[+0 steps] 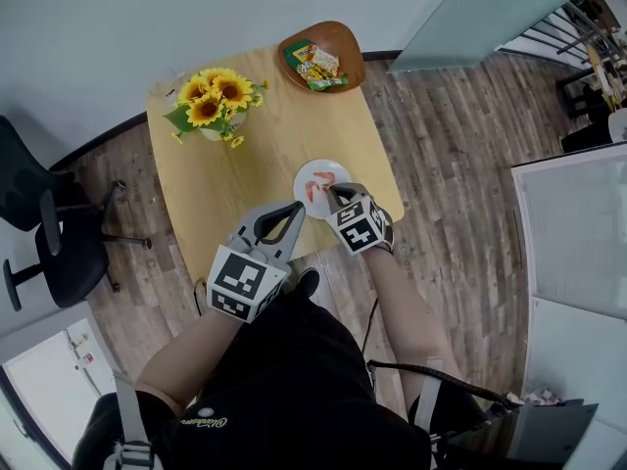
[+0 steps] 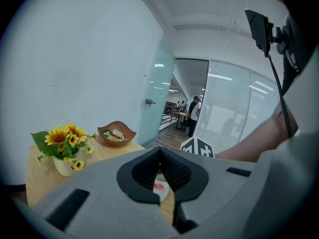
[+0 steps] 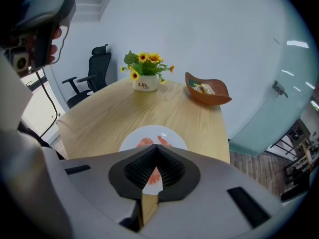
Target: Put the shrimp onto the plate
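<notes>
Looking down, I see the shrimp (image 1: 316, 186) lying on the white plate (image 1: 335, 171), near the front edge of the wooden surface (image 1: 274, 135). My right claw (image 3: 156, 147) hovers over the plate, clenched on nothing. My left claw (image 2: 159, 149) is beside it, also clenched and empty.

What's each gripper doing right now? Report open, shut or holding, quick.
Left gripper: shut, holding nothing.
Right gripper: shut, holding nothing, above the plate where the shrimp lie.
</notes>
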The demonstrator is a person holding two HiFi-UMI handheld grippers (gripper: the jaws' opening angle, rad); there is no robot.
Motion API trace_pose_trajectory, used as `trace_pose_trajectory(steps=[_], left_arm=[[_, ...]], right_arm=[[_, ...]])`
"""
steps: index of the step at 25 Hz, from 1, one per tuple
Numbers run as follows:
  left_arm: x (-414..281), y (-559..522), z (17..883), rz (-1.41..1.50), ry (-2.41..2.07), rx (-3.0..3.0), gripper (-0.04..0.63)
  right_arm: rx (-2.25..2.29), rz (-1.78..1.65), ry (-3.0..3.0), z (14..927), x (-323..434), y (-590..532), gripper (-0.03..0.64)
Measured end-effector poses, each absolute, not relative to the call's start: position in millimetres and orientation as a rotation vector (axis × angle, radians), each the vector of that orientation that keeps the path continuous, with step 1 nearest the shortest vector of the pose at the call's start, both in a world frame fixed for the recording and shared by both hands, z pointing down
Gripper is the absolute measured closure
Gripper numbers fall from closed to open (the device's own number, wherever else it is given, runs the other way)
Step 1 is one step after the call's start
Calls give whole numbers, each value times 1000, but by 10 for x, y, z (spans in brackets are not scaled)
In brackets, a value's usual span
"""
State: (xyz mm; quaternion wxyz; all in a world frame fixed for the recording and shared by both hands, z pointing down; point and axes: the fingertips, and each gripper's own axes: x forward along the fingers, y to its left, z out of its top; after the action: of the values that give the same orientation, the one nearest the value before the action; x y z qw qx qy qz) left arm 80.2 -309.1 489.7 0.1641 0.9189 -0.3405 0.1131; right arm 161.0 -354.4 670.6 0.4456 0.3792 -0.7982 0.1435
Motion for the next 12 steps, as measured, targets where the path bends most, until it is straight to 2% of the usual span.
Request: trace_pose_trajectory(steps=[12], left_arm=[[925, -3119, 4779, 332, -967, 2669, 594]], right_arm=[[1310, 309, -2317, 5274, 1512, -3530, 615]])
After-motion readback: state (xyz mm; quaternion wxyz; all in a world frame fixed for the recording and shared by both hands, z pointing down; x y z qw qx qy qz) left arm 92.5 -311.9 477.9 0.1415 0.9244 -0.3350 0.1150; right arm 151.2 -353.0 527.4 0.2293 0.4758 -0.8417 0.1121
